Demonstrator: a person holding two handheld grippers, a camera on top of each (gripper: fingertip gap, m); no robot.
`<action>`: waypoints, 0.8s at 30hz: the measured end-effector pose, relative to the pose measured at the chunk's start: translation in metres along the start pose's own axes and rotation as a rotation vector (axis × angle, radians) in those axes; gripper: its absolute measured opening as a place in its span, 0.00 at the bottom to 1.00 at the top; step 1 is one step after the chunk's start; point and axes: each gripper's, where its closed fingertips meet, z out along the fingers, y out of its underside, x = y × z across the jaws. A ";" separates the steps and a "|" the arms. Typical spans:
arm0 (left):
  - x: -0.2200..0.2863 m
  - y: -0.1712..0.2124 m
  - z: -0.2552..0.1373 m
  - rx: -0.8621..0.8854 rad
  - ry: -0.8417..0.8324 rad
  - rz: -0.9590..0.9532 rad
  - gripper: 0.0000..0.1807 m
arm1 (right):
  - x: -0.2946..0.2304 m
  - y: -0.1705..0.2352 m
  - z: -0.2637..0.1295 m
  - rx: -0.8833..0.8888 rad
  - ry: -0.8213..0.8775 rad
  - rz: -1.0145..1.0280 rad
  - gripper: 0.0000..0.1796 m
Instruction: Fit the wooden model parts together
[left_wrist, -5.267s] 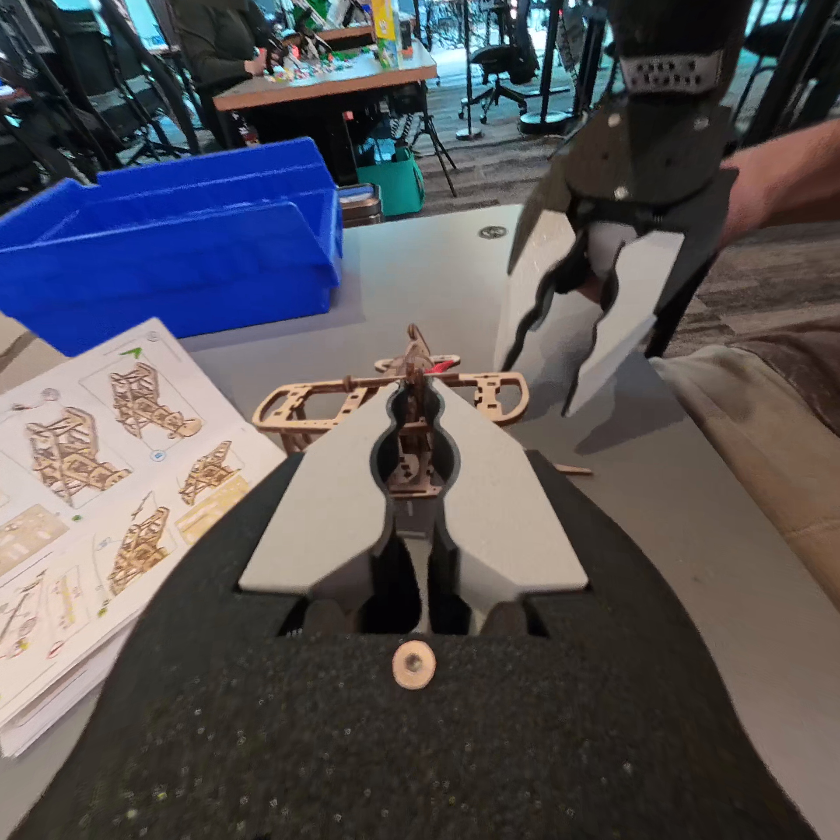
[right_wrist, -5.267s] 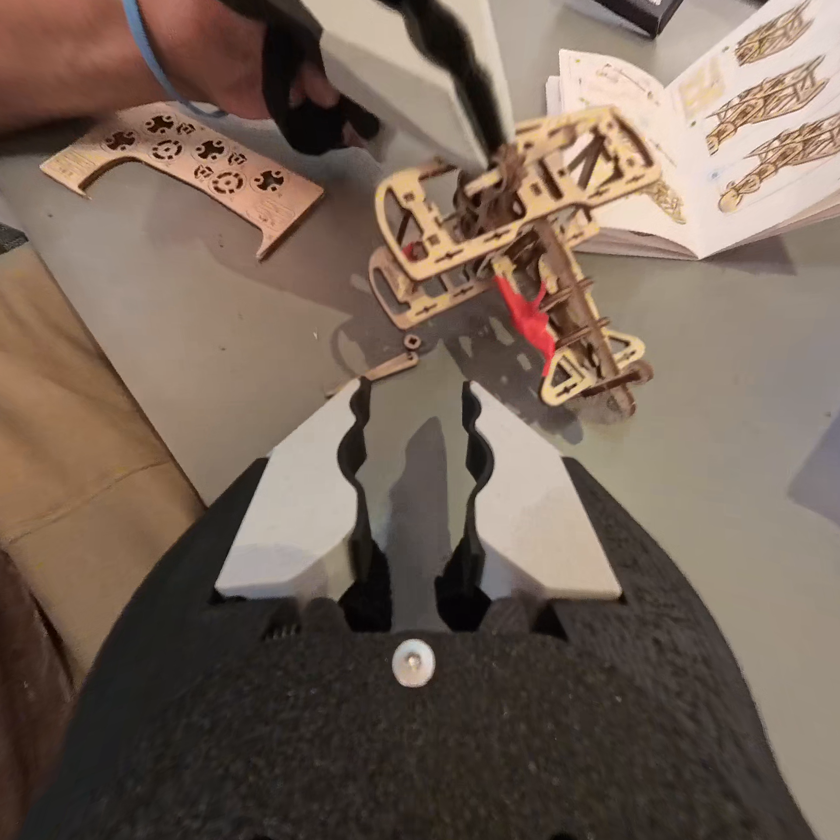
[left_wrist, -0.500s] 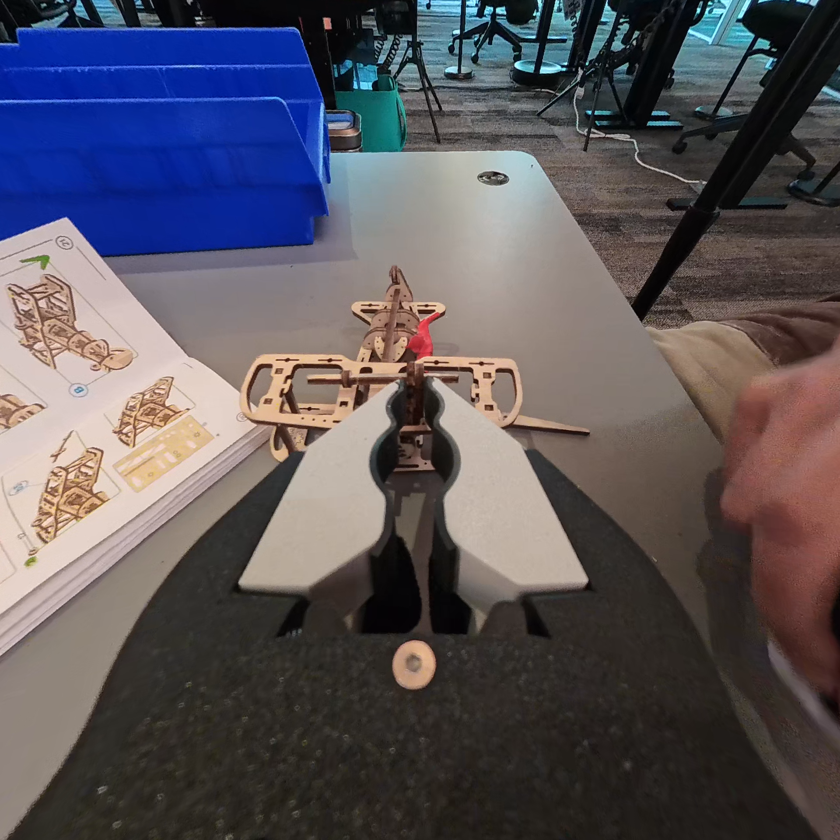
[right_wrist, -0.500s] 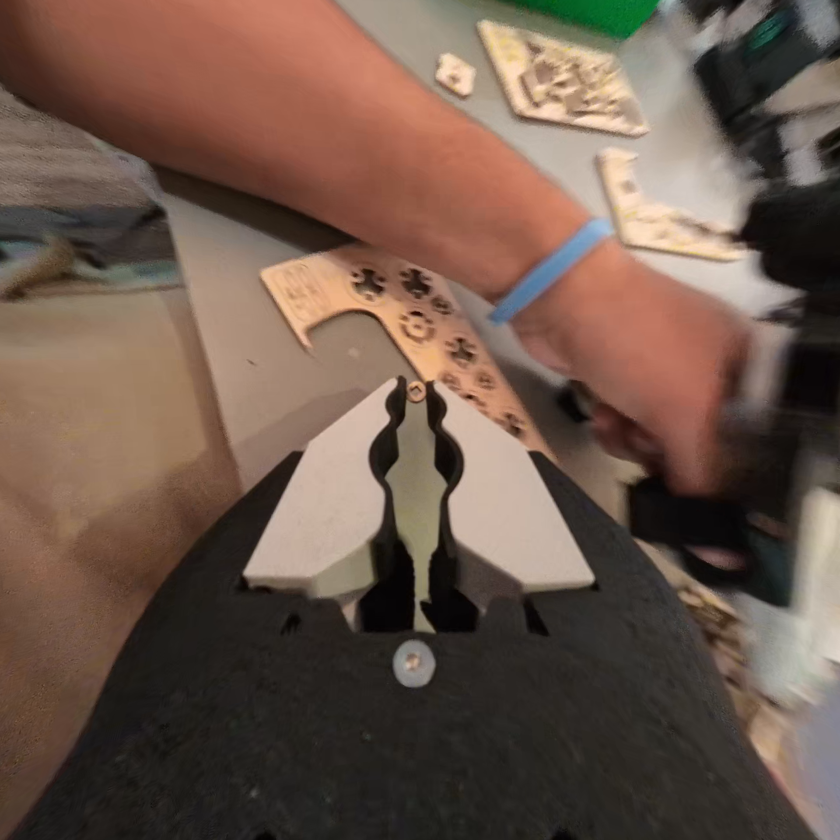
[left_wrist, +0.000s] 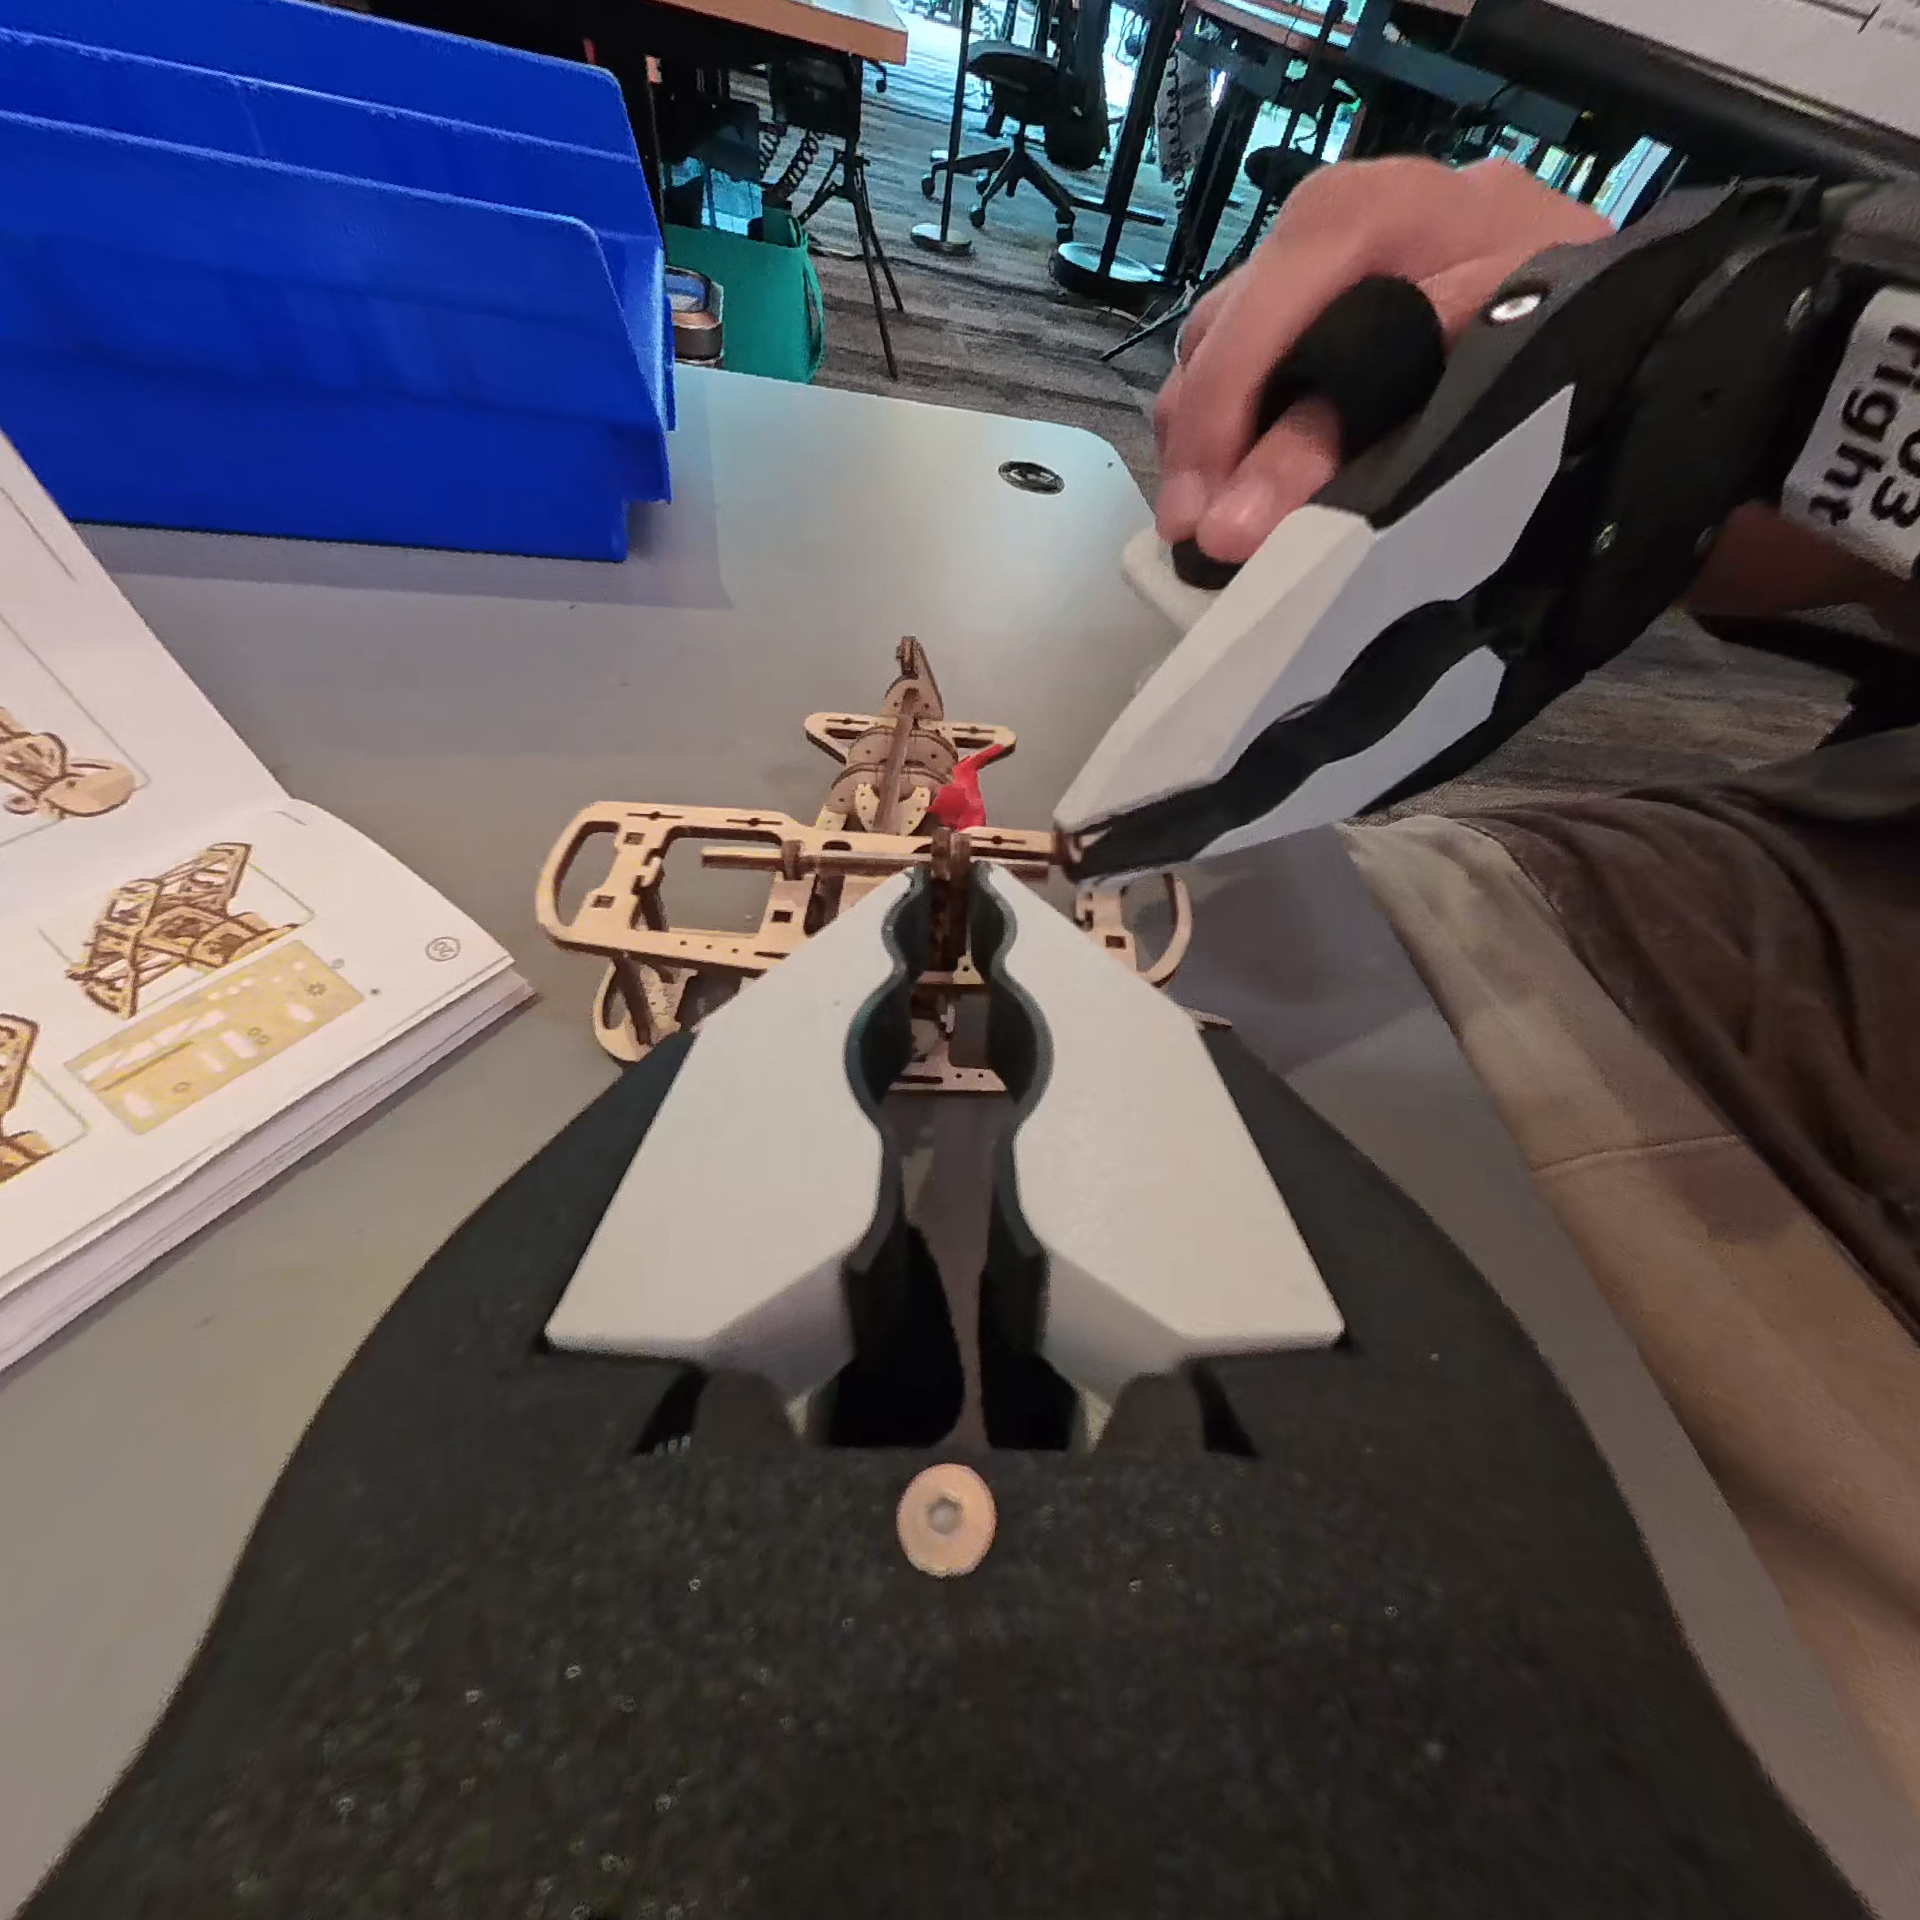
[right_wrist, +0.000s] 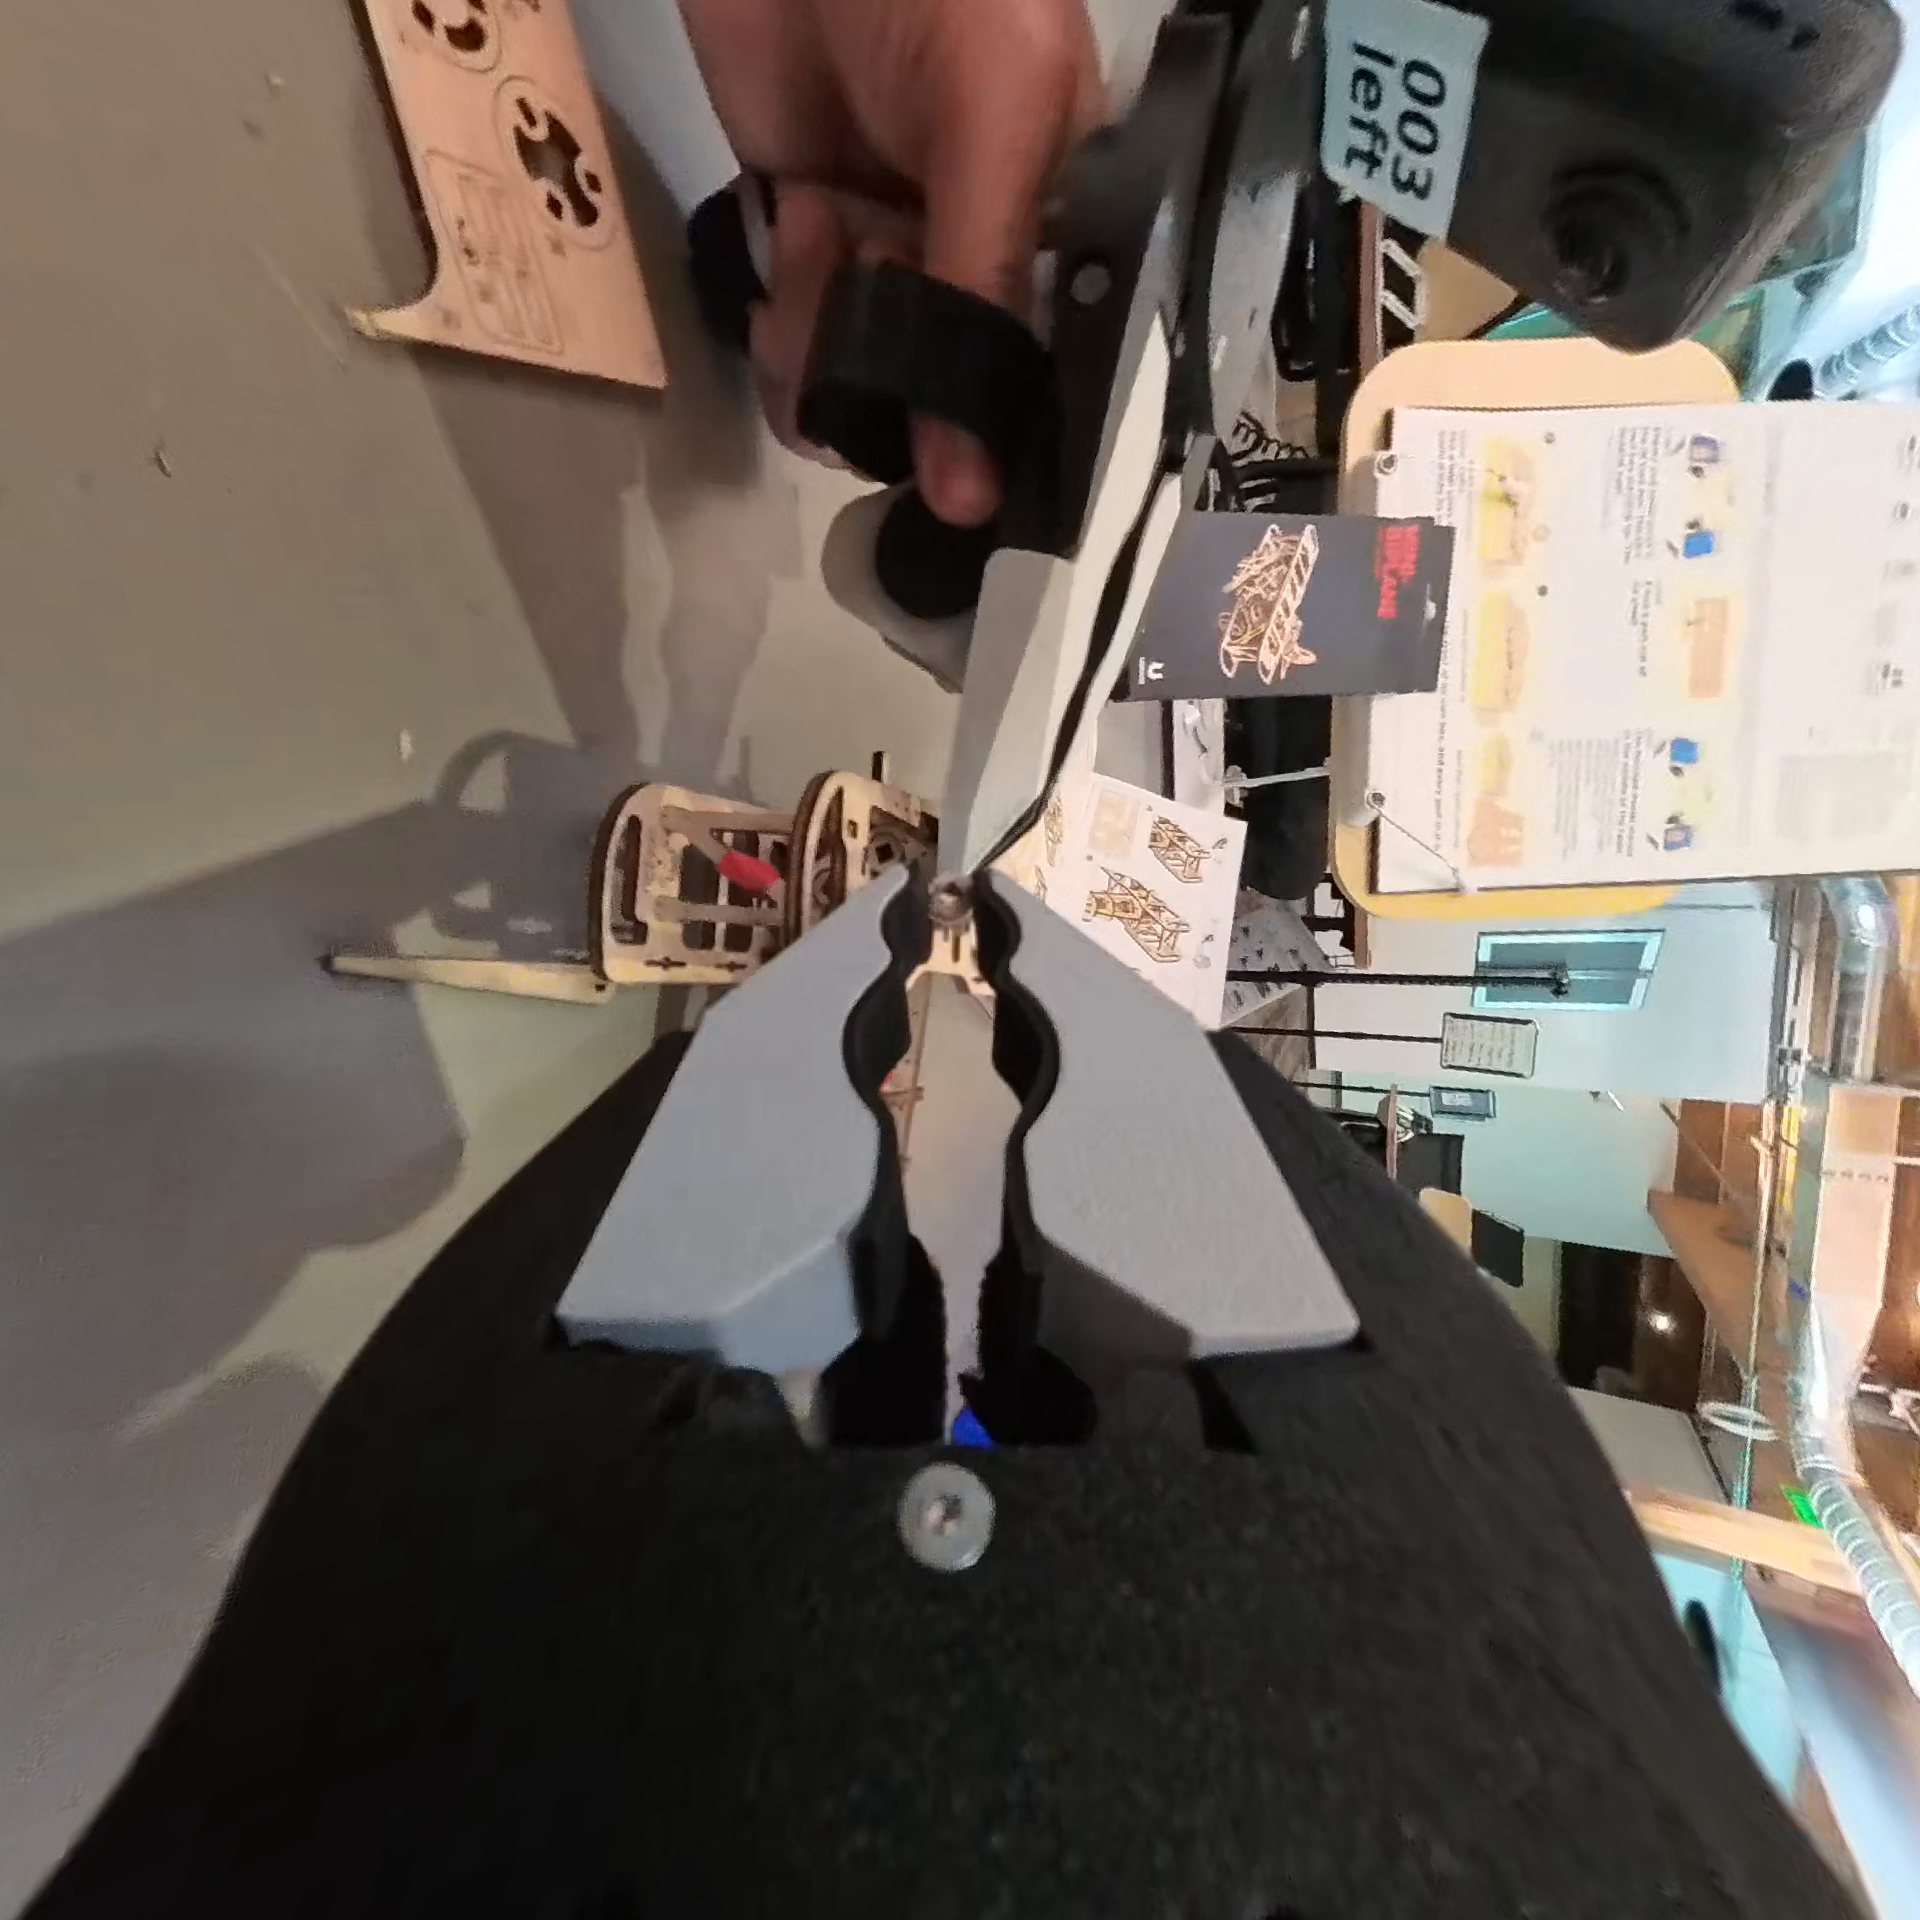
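A wooden biplane model (left_wrist: 727, 894) with a red piece stands on the grey table (left_wrist: 831, 540). My left gripper (left_wrist: 948, 894) is shut on the model's upright middle frame at the front. My right gripper (left_wrist: 1070, 847) reaches in from the right, its tips at the model's cross rod beside the left fingertips. In the right wrist view my right gripper (right_wrist: 948, 896) is shut on a small wooden ring (right_wrist: 948, 904) and holds it against the model (right_wrist: 717, 894). The left gripper (right_wrist: 961, 868) comes down from above and meets it there.
Blue bins (left_wrist: 312, 312) stand at the back left. An open instruction booklet (left_wrist: 208, 935) lies at the left. A punched wooden sheet (right_wrist: 509, 187) and a thin wooden strip (right_wrist: 468, 977) lie on the table. A person's leg (left_wrist: 1662, 1143) is at the right edge.
My right gripper has swung from over the punched wooden sheet to the model, carrying the small ring to the cross rod. My left gripper still holds the model in place.
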 end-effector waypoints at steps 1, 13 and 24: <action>0.001 0.000 0.000 0.001 0.007 -0.006 0.02 | -0.001 0.000 0.001 -0.002 -0.019 -0.020 0.04; 0.003 0.003 0.002 -0.020 0.017 -0.016 0.02 | -0.012 0.000 0.004 -0.059 -0.138 -0.186 0.04; 0.003 0.004 0.004 -0.031 0.013 -0.014 0.02 | -0.014 0.003 0.004 -0.034 -0.193 -0.067 0.04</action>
